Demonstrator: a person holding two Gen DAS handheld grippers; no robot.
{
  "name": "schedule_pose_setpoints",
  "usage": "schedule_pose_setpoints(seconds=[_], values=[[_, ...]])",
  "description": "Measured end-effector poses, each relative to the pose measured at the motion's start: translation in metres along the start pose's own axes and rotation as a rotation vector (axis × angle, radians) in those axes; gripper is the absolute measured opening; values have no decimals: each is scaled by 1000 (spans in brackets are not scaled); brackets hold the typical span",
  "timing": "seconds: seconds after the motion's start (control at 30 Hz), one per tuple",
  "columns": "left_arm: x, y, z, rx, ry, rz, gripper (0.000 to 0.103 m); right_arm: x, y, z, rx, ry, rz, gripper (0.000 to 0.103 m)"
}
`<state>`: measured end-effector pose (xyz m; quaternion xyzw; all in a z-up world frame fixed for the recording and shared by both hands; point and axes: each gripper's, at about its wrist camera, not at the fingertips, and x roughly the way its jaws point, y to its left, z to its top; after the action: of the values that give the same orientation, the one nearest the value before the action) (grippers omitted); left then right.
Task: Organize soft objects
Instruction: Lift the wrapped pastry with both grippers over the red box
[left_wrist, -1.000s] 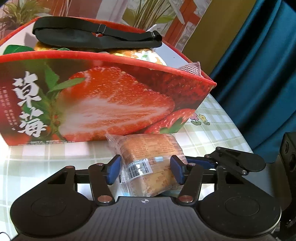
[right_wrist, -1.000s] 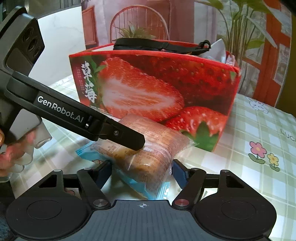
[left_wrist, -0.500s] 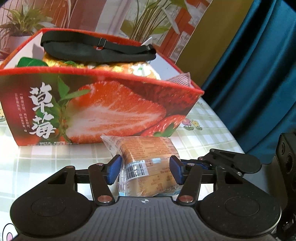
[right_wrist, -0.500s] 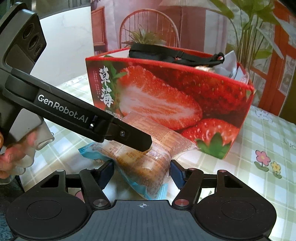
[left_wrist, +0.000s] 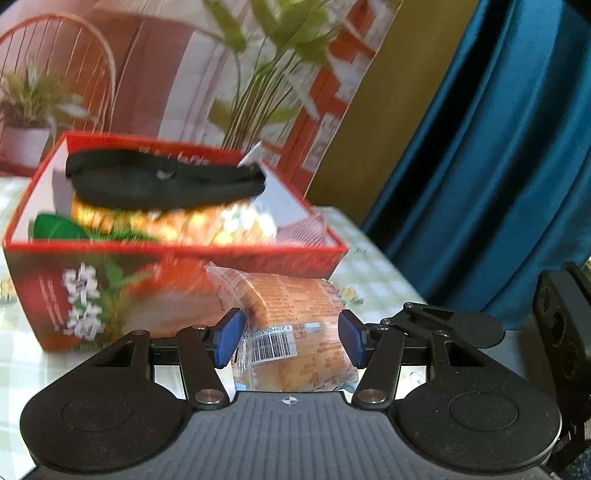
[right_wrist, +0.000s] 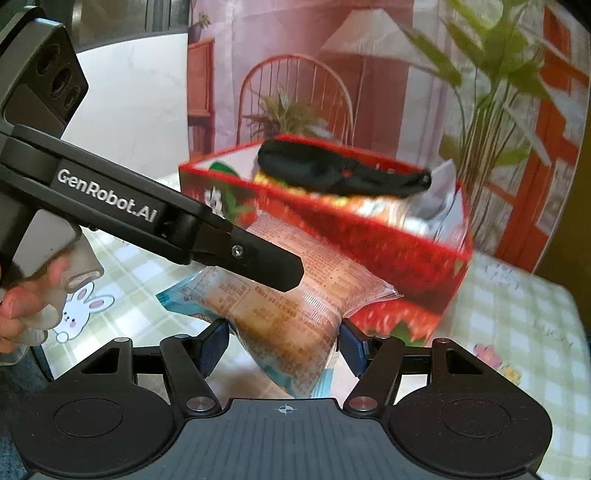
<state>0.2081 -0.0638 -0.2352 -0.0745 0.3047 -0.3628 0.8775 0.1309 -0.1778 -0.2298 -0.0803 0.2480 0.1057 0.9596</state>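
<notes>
One bread packet (left_wrist: 295, 328) is clamped by both the left tool (left_wrist: 290, 338) and right tool (right_wrist: 284, 345), a hand (right_wrist: 22, 306) at nine o'clock being shown only in the right view.

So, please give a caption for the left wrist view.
Both grippers' fingers hold a wrapped bread packet before the strawberry box.

Left claw (left_wrist: 290, 338) and right claw (right_wrist: 284, 345) both clamped, angled downward.

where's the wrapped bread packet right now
In both wrist views the bread packet sits between both grippers' blue pads, raised just in front of the red strawberry box.
</notes>
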Motion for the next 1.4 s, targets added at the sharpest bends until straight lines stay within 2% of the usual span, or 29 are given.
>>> schedule_pose_setpoints(seconds=[0.2,0.43,0.7,0.8,0.87,1.0,1.27,1.4], values=[[-5,-9,10,14,-37,-22,59,-10,-1,15,-45,-24,-16,61],[-8,0,25,-4,-68,-56,55,-15,-9,33,-98,-67,-26,61],[3,1,56,33,-112,-43,55,-7,-30,65,-138,-101,-38,61],[14,13,71,4,-95,-62,55,4,-39,76,-164,-115,-43,61],[20,23,82,-26,-87,-63,49,14,-46,81,-160,-121,-37,61],[27,35,94,-35,-71,-23,48,37,-57,93,-101,-131,-12,61],[47,52,88,-46,-9,27,48,68,-66,98,-97,-73,26,61],[52,60,84,-57,18,26,48,73,-70,90,-73,-48,6,65]])
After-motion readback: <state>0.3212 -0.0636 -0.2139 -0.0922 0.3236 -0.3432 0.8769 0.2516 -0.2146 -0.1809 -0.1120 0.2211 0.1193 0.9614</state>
